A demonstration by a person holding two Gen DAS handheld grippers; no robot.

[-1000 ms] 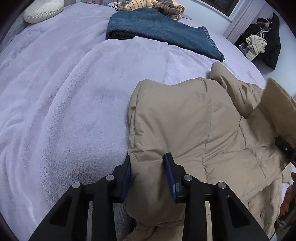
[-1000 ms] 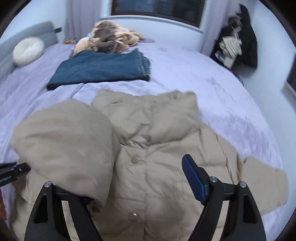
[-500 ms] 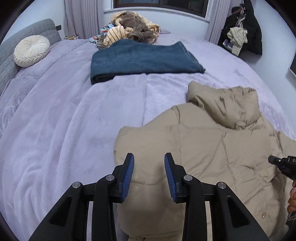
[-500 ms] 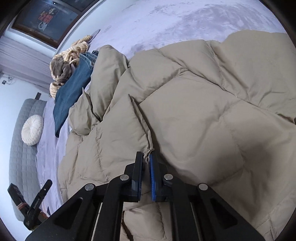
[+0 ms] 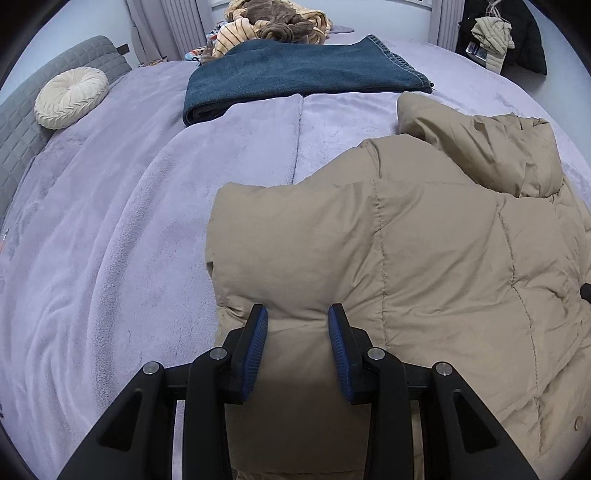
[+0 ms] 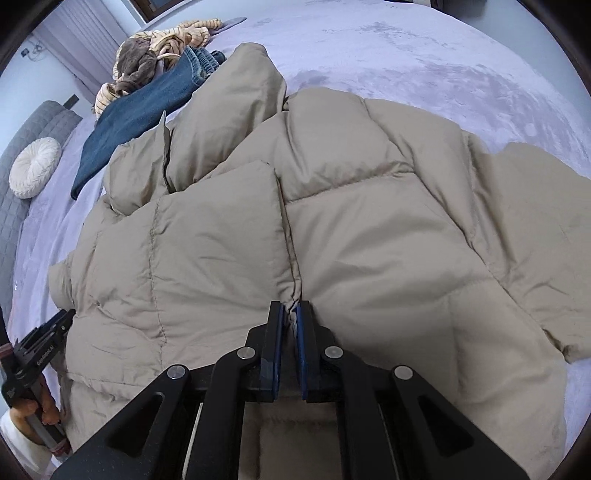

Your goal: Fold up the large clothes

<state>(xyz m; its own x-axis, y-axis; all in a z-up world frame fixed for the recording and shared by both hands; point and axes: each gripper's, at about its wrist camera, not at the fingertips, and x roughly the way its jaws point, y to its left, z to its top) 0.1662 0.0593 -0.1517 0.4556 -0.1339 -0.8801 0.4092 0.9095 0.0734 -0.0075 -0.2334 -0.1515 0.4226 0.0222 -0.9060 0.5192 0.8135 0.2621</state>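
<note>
Left gripper (image 5: 297, 325): black frame, blue-padded fingers (image 5: 256, 347), held at 6 o'clock in its own view; jaws part-closed and grasping a puffed fold of the beige padded jacket (image 5: 424, 258), the fabric bulging up between the pads. A hand (image 6: 35, 410) holds this tool, seen at 8 o'clock in the right wrist view.

Round cream cushion (image 5: 72, 98): at 10 o'clock in the left wrist view, leaning against the grey quilted headboard (image 5: 22, 125).

Lilac plush bedspread (image 5: 110, 240): covers the whole bed; bare stretch from 7 to 11 o'clock in the left wrist view.

Folded denim garment (image 5: 295, 74): at 12 o'clock in the left wrist view, lying flat on the bedspread, well apart from the jacket's body, near its hood.

Heap of striped and brown clothes (image 5: 273, 26): just behind the denim, at 12 o'clock, touching its far edge.

Beige padded jacket: spread on the bedspread from 6 to 3 o'clock in the left wrist view, one side panel turned over the body; hood (image 5: 491, 147) at 2 o'clock.

Right gripper (image 6: 291, 314): at 6 o'clock in its own view; its jaws have just been closing and are now clenched on a thin pinch of jacket edge where two panels meet.

Dark coat on a hanger (image 5: 517, 40): at 1 o'clock in the left wrist view, against the wall with a pale garment over it.
</note>
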